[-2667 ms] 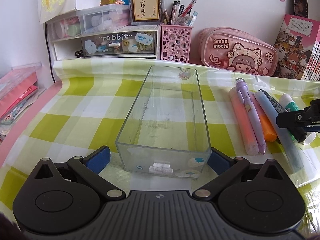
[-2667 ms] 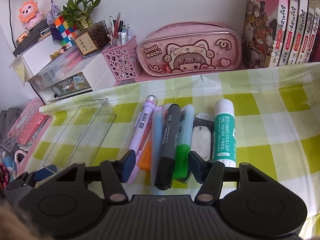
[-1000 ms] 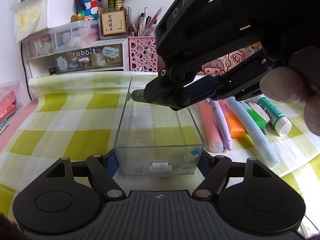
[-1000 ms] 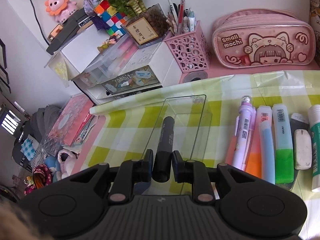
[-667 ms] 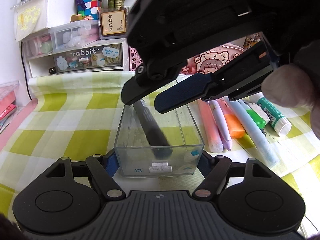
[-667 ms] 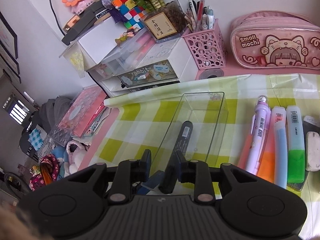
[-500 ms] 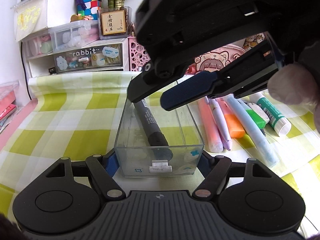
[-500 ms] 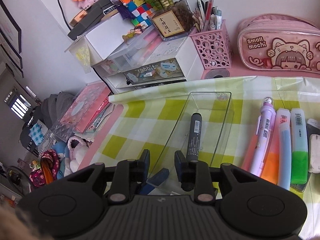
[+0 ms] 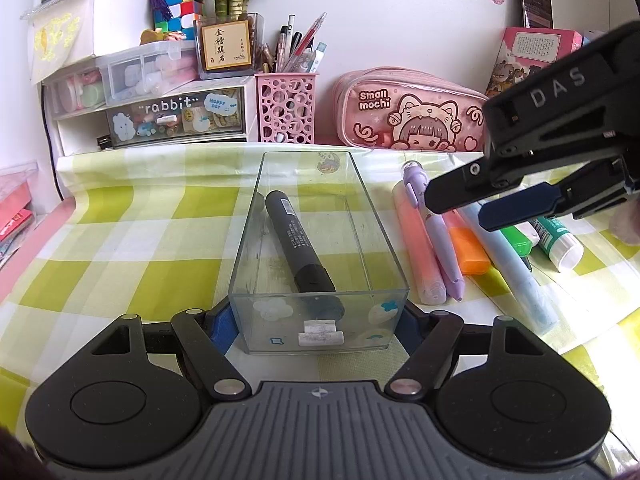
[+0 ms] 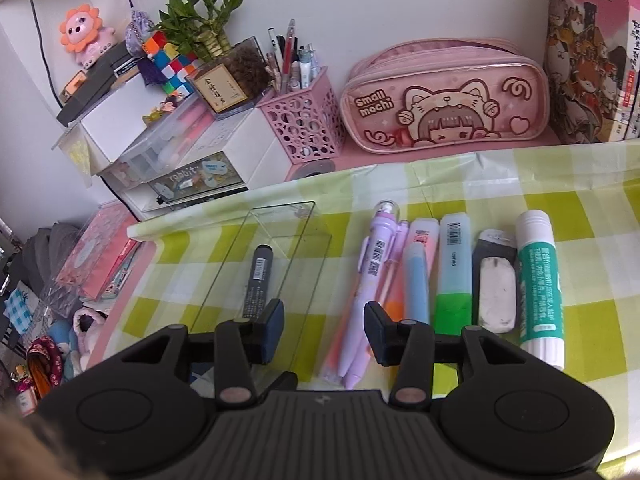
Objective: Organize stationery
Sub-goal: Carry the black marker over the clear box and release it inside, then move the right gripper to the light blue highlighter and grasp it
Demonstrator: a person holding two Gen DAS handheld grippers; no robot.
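A clear plastic box (image 9: 360, 320) stands on the green checked cloth, and my left gripper (image 9: 316, 322) is shut on its near end, a blue pad on either side. A black marker (image 9: 296, 240) lies loose inside the box, also visible in the right wrist view as the marker (image 10: 258, 280) in the box (image 10: 280, 220). My right gripper (image 10: 326, 332) hovers just right of the box with its jaws opening and nothing between them; from the left wrist it appears as the right gripper (image 9: 456, 214) above the row of pens. The row holds a purple pen (image 10: 376, 272), highlighters (image 10: 454, 280), an eraser (image 10: 496, 296) and a glue stick (image 10: 538, 280).
Along the back wall stand a pink pencil case (image 10: 444, 100), a pink pen holder (image 10: 304, 128) with several pens, a white drawer unit (image 9: 172, 116) and books (image 10: 592, 60) at the right. A pink strip of desk and clutter lie left of the cloth.
The right gripper let go of the black marker, which now lies in the clear box. Its jaws have spread and it has swung right, off the box toward the pens. The left gripper kept still.
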